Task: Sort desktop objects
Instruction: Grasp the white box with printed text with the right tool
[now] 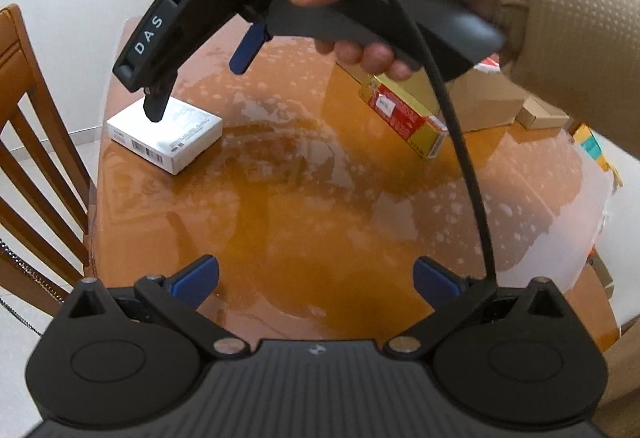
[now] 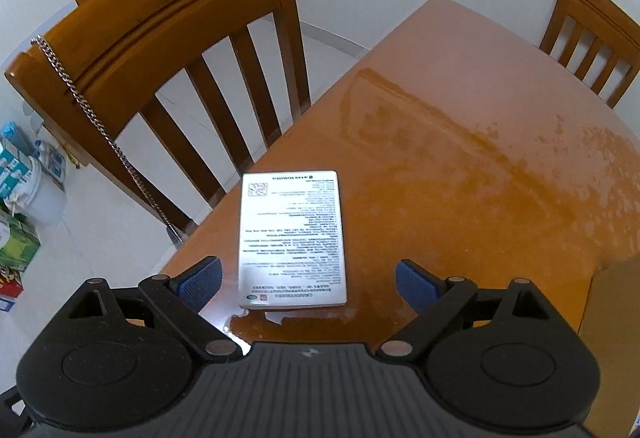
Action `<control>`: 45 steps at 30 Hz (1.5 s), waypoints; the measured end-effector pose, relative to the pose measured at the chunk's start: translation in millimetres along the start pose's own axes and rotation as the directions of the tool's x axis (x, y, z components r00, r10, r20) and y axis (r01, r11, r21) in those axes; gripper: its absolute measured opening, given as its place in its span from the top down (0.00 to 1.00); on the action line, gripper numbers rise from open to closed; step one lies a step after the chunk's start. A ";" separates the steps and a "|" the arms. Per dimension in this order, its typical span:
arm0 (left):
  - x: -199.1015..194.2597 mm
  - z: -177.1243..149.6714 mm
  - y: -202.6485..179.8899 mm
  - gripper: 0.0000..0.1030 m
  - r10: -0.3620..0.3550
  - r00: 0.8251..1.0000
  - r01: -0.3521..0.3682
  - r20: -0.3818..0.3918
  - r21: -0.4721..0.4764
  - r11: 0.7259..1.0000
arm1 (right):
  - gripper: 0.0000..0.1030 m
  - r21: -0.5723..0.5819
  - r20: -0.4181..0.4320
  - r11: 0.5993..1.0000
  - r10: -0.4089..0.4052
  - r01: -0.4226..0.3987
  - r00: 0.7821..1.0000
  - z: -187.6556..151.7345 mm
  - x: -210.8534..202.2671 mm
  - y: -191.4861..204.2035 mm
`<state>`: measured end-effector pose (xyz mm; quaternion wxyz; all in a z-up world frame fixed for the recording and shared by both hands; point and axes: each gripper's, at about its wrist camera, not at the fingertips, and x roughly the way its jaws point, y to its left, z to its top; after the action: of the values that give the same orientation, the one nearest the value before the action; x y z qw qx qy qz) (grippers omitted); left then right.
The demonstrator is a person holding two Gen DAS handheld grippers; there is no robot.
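A small white box (image 2: 292, 238) lies flat near the table (image 2: 460, 117) edge between the spread fingers of the right gripper (image 2: 308, 280), likely light, stiff, slick cardboard best pinched across its long sides; the left gripper (image 1: 316, 278) gapes empty.

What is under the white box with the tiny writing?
The flat white printed box lies on the glossy orange wooden table, near its edge by a wooden chair. Whatever is directly beneath the box is covered.
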<state>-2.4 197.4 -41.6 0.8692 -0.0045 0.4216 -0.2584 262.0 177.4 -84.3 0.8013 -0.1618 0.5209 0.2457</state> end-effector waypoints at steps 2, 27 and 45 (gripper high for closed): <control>0.9 -0.4 1.7 0.00 -0.012 1.000 0.012 -0.009 0.006 1.000 | 0.06 -0.005 0.000 1.000 0.005 -0.005 1.000 -1.3 -0.4 -3.1; 26.5 -7.5 12.3 0.00 -0.035 0.998 0.036 -0.045 0.028 0.999 | 0.26 -0.075 -0.107 0.997 -0.041 0.033 0.993 9.9 50.6 21.0; 29.8 2.2 -6.1 0.00 -0.074 0.996 0.077 -0.045 0.076 0.994 | 0.27 0.005 -0.127 0.995 -0.095 0.097 0.987 -65.1 2.8 -42.4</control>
<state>11.7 178.1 -60.7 0.8493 0.0186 0.4290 -0.3071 237.6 109.5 -113.0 0.7786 -0.1974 0.5635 0.1932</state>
